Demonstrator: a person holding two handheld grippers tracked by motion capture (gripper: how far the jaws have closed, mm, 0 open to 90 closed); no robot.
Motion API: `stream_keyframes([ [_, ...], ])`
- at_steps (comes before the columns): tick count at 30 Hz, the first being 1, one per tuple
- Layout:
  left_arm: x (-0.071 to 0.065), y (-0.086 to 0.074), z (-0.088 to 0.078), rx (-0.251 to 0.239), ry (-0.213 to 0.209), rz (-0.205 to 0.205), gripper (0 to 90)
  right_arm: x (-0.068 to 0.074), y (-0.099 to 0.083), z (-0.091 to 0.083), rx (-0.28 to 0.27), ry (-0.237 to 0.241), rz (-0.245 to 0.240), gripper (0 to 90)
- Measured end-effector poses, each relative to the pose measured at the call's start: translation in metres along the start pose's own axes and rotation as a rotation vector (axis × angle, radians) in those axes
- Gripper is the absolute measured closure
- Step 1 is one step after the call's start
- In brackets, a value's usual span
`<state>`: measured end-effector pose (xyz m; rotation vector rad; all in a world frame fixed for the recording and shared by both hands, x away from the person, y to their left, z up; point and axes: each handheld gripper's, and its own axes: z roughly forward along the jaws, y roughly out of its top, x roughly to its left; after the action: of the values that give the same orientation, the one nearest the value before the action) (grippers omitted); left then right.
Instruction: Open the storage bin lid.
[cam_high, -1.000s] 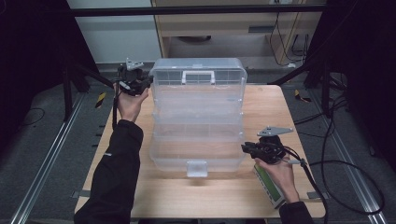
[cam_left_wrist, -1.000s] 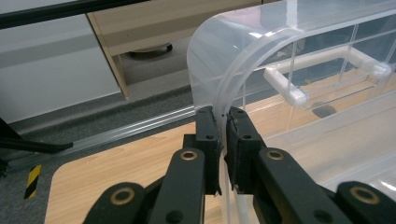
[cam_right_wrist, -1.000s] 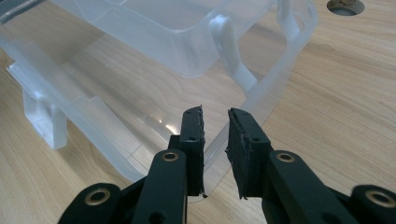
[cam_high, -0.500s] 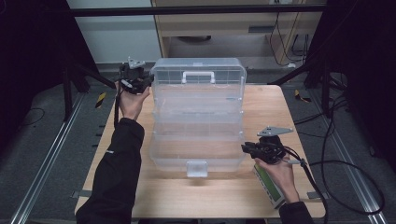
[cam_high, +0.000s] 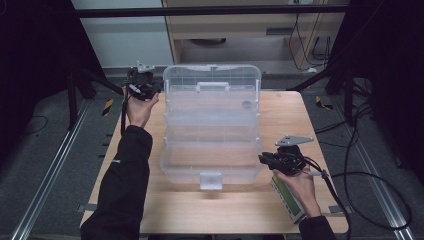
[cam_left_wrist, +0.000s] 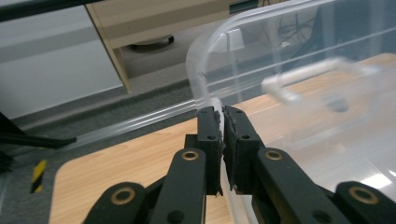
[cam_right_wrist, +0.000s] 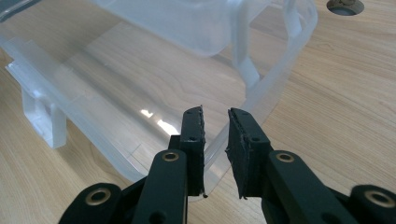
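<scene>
**High view: two grippers grip a clear tiered box at opposite corners**

High view shows a clear plastic storage box (cam_high: 212, 125) standing open in stepped tiers on the middle of the wooden table (cam_high: 310, 120), its lid with a handle raised at the far end and a latch tab at the near edge. The left gripper (cam_high: 145, 87) sits at the far left corner of the lid, held in the person's left hand (cam_high: 140, 107). The right gripper (cam_high: 267, 161) is at the near right corner of the bottom tier, held in the right hand (cam_high: 300, 182).

In the left gripper view, the black jaws are pressed on the thin clear edge of the lid, having just been closing further, with the rim clamped between the pads (cam_left_wrist: 208, 140). The lid's handle (cam_left_wrist: 308, 77) shows blurred beyond.

In the right gripper view, the jaws straddle the curved rim of the bottom tier (cam_right_wrist: 261, 100), a narrow gap between them. Whether both pads press on the plastic cannot be told. A round hole (cam_right_wrist: 344, 5) in the table lies beyond the box.
</scene>
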<state>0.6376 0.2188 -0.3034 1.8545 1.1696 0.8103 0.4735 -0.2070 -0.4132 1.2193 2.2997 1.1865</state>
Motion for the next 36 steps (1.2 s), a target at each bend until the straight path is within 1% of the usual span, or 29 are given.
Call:
stream_keyframes([
  [3,0.003,-0.006,-0.004,0.005,-0.001,-0.019,87.0,0.0,0.0,0.0,0.003,-0.001,-0.001,76.4],
  [4,0.004,-0.009,-0.007,-0.002,-0.008,-0.026,87.2,0.0,0.001,0.0,0.008,-0.002,-0.002,77.3],
  [5,0.005,-0.012,-0.011,-0.004,-0.018,-0.033,87.3,0.0,0.001,-0.001,0.0,-0.008,0.004,77.6],
  [6,0.005,-0.016,-0.015,-0.014,-0.024,-0.039,87.2,0.0,0.001,0.0,0.007,0.011,0.018,77.6],
  [8,0.006,-0.024,-0.024,-0.013,-0.036,-0.042,85.9,0.0,0.001,0.0,0.005,0.008,0.018,77.6],
  [9,0.006,-0.028,-0.029,-0.018,-0.04,-0.04,85.6,0.0,0.001,-0.001,0.003,0.003,0.015,77.5],
  [10,0.006,-0.033,-0.034,-0.009,-0.045,-0.038,84.7,0.0,0.001,-0.001,0.004,0.005,0.021,77.5],
  [11,0.005,-0.038,-0.038,-0.01,-0.056,-0.041,84.2,0.0,0.001,-0.001,0.002,0.004,0.021,77.5],
  [13,0.003,-0.046,-0.048,0.003,-0.063,-0.029,82.5,0.0,0.0,0.0,0.0,0.006,0.022,77.5],
  [15,0.002,-0.054,-0.057,0.011,-0.084,-0.019,79.4,0.0,0.0,0.0,0.001,0.006,0.021,77.4],
  [16,0.001,-0.058,-0.062,0.004,-0.088,-0.015,79.4,0.0,0.0,0.0,0.001,0.006,0.021,77.4],
  [19,0.0,-0.069,-0.073,0.012,-0.104,-0.009,77.6,0.0,0.0,0.0,0.0,0.006,0.019,77.4],
  [20,-0.001,-0.072,-0.076,0.017,-0.1,0.001,76.7,0.0,0.0,0.0,0.0,0.006,0.019,77.4],
  [25,-0.001,-0.084,-0.094,0.018,-0.109,0.007,73.0,0.0,0.001,0.0,0.0,0.007,0.016,77.2],
  [27,-0.003,-0.09,-0.101,0.013,-0.118,0.001,71.3,0.0,0.001,0.0,0.0,0.007,0.016,77.2],
  [29,-0.005,-0.096,-0.105,0.019,-0.127,-0.005,69.8,0.0,0.001,0.0,0.0,0.007,0.016,77.2],
  [31,-0.008,-0.102,-0.107,0.035,-0.137,0.001,67.9,0.0,0.001,0.0,0.0,0.007,0.016,77.2],
  [33,-0.012,-0.108,-0.108,0.054,-0.148,0.014,66.0,0.0,0.001,0.0,0.0,0.007,0.016,77.2],
  [36,-0.017,-0.117,-0.106,0.07,-0.147,0.018,63.4,0.0,0.0,0.0,-0.001,0.009,0.017,77.1],
])
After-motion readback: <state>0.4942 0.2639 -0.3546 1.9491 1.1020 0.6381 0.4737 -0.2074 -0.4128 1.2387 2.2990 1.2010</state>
